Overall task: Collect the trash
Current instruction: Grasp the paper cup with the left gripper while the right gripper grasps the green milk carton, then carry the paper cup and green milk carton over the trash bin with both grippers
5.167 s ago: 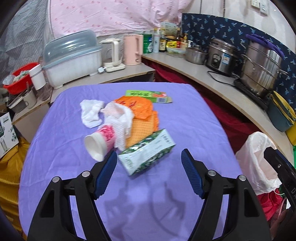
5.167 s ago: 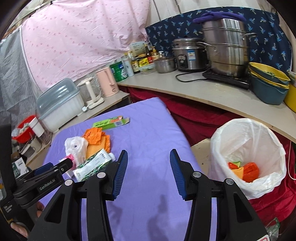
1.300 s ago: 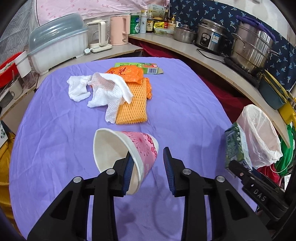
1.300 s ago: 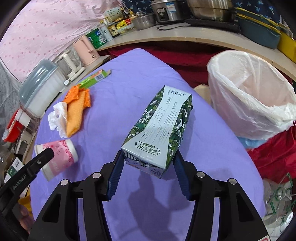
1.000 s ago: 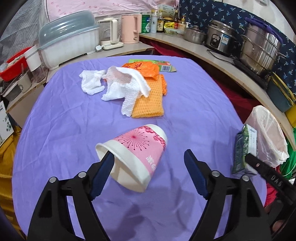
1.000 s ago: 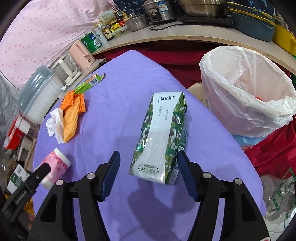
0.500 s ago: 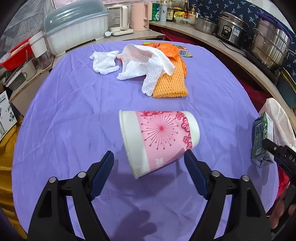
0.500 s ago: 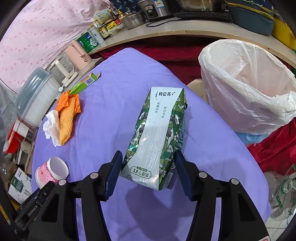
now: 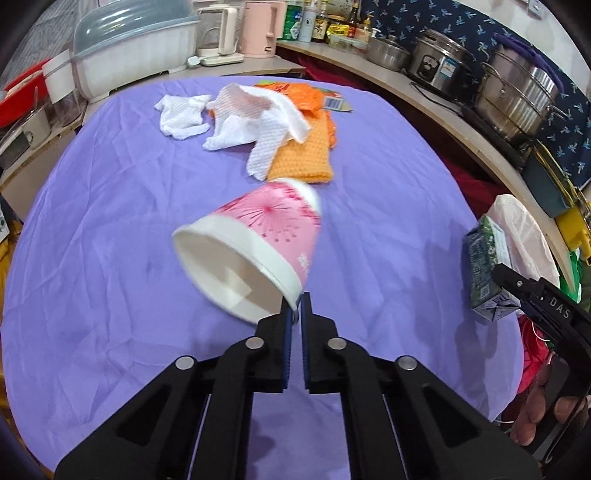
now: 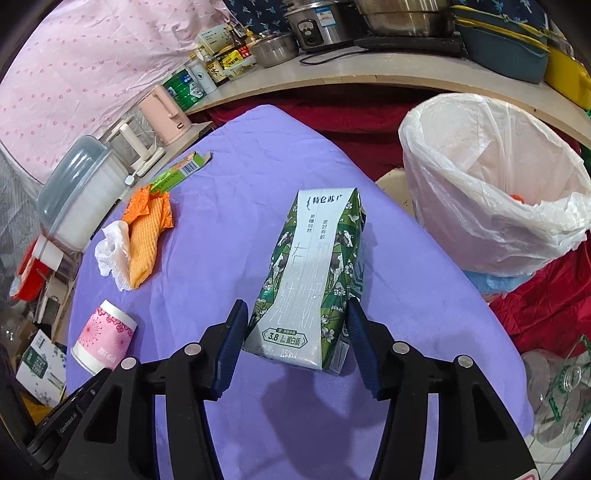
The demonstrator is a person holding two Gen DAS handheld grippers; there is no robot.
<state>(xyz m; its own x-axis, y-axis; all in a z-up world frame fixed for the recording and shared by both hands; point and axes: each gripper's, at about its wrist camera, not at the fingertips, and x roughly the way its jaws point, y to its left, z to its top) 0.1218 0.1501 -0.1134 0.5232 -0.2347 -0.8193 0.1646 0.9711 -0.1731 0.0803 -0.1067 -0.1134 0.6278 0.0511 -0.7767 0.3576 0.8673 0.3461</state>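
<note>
My left gripper [image 9: 294, 314] is shut on the rim of a pink and white paper cup [image 9: 258, 240], which tilts with its mouth toward the camera above the purple table [image 9: 92, 221]. The cup also shows in the right wrist view [image 10: 105, 341]. My right gripper [image 10: 295, 332] is shut on a green and white milk carton [image 10: 314, 277], held above the table's right side; it also shows in the left wrist view [image 9: 487, 269]. A trash bin with a white bag [image 10: 491, 184] stands just right of the table.
White paper towels [image 9: 255, 122], an orange foam net [image 9: 303, 158] and a green flat box [image 10: 181, 170] lie at the far part of the table. A counter with pots [image 9: 517, 99], a kettle [image 9: 258, 27] and a dish rack [image 9: 136, 44] rings the table.
My left gripper opened, the cup turned sideways between its fingers, then it shut on the cup's rim. My right gripper loosened briefly and shut again on the carton.
</note>
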